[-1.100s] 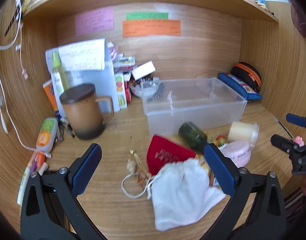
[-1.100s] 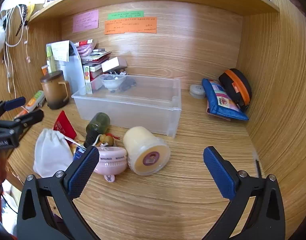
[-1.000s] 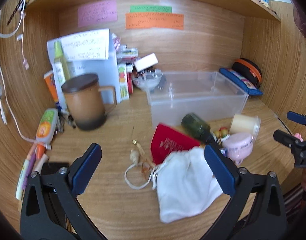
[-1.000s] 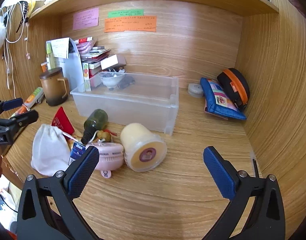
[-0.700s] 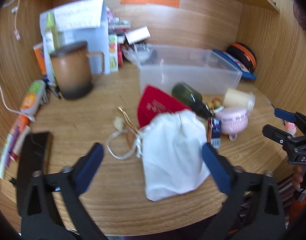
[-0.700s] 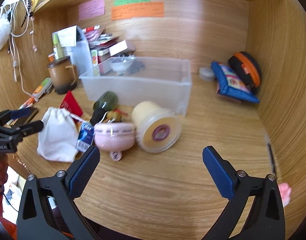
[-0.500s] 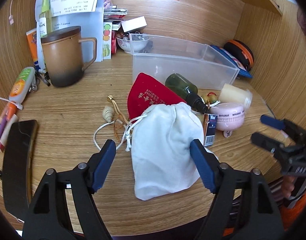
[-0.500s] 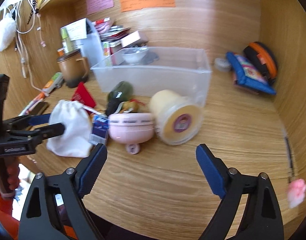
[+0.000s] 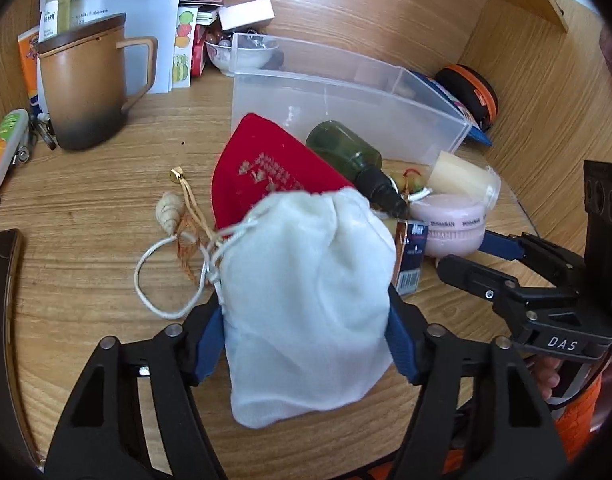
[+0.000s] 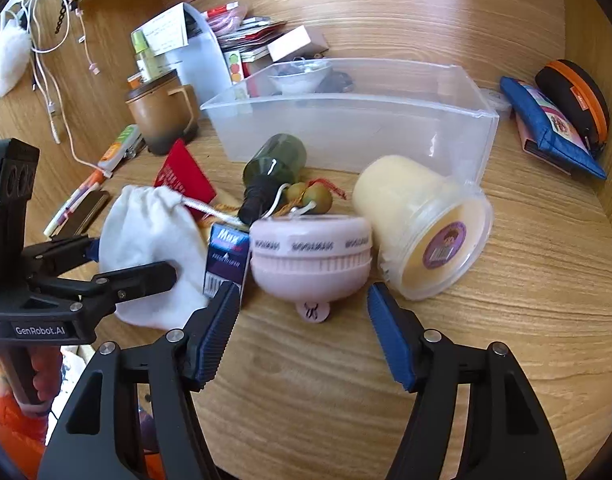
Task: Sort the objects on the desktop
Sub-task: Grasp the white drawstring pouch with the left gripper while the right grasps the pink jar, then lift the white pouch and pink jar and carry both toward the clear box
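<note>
Because the white drawstring pouch lay nearest the desk edge, on top of the red pouch, I had my left gripper around it, one blue pad at each flank of the soft cloth. The pads touched its sides, yet whether they truly pinched it or merely bracketed it I could not tell. I had taken it low on the body, I think, so that the loose cord would trail free.

My right gripper was spread wide and grasped nothing; I held it just in front of the pink round case, lined up so the case would fit between its fingers. The cream tub lay on its side just beside that case, and the green bottle lay behind, its cap toward me.

The clear plastic bin stood open behind the heap, and looked empty; I judged it the likely place for all of these.
</note>
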Demonstrator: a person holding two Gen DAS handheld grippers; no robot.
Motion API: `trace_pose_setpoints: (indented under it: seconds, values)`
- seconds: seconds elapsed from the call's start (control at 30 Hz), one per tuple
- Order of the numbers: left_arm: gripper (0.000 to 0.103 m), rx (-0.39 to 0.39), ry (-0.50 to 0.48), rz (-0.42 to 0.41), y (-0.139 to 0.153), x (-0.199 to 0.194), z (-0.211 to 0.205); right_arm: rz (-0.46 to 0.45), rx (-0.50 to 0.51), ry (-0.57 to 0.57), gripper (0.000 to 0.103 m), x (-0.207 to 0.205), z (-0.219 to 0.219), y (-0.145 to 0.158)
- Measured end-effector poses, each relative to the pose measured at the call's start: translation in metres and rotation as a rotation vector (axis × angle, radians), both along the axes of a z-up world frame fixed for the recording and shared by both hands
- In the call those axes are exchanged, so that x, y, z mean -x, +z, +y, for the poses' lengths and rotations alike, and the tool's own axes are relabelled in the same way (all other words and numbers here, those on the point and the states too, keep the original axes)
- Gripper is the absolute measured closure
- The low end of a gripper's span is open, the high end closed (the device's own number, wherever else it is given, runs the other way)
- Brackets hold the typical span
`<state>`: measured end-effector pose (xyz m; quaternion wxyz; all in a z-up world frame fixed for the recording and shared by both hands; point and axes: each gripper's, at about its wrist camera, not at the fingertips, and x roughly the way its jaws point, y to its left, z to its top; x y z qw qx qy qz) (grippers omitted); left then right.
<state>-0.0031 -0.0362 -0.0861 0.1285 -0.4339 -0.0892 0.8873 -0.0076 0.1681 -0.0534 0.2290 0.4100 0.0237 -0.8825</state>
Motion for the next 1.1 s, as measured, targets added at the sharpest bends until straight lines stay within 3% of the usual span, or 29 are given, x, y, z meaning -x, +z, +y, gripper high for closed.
trace_pose_setpoints:
  seconds: [0.23, 0.47, 0.7, 1.1]
  values:
    - [0.038, -0.008, -0.01, 0.007, -0.003, 0.007, 0.002, -0.008, -0.012, -0.018, 0.041, 0.017, -0.002, 0.0]
    - [0.049, 0.016, -0.017, 0.039, -0.001, 0.008, 0.009, -0.002, -0.008, -0.008, 0.043, 0.026, -0.005, -0.002]
    - [0.05, 0.06, -0.012, 0.071, 0.003, -0.002, 0.018, 0.058, -0.04, 0.003, 0.043, 0.011, -0.005, 0.003]
    - [0.05, 0.071, 0.017, 0.148, 0.031, -0.021, 0.014, 0.111, 0.003, -0.036, 0.043, -0.009, 0.017, 0.023]
